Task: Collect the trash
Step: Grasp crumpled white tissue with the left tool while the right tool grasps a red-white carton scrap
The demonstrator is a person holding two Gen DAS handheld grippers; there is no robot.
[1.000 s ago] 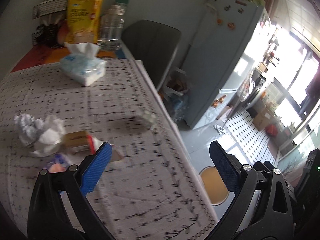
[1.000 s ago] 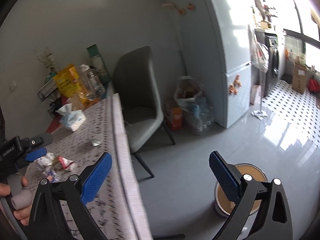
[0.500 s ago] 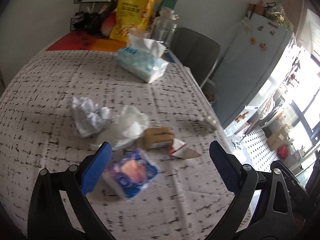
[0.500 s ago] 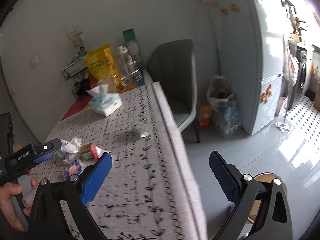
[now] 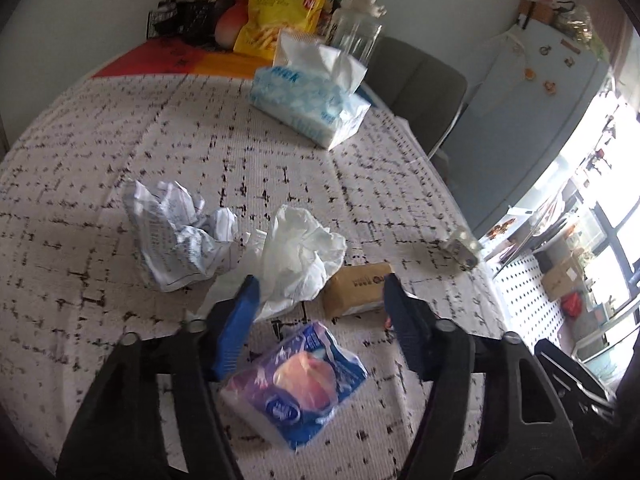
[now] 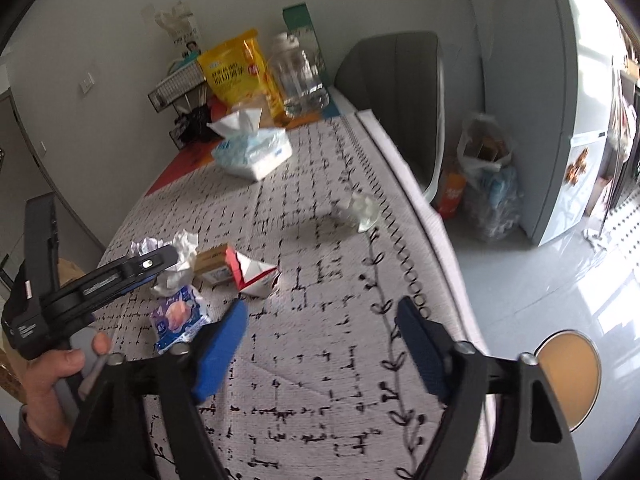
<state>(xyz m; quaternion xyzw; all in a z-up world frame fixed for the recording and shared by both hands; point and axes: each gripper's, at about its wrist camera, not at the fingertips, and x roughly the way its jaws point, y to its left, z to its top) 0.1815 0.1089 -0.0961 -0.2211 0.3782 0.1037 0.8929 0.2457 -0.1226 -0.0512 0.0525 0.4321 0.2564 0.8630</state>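
Left wrist view: the left claw (image 5: 318, 300), its jaws just narrowing but clasping nothing, hovers over the trash on the counter (image 5: 100, 152): a white tissue (image 5: 300, 256) and a blue wrapper (image 5: 296, 384). It probably targets the tissue.

Right wrist view: the right claw (image 6: 320, 328), also narrowing and empty, hangs above bare cloth; next it must reach the red-and-white carton (image 6: 252, 274).
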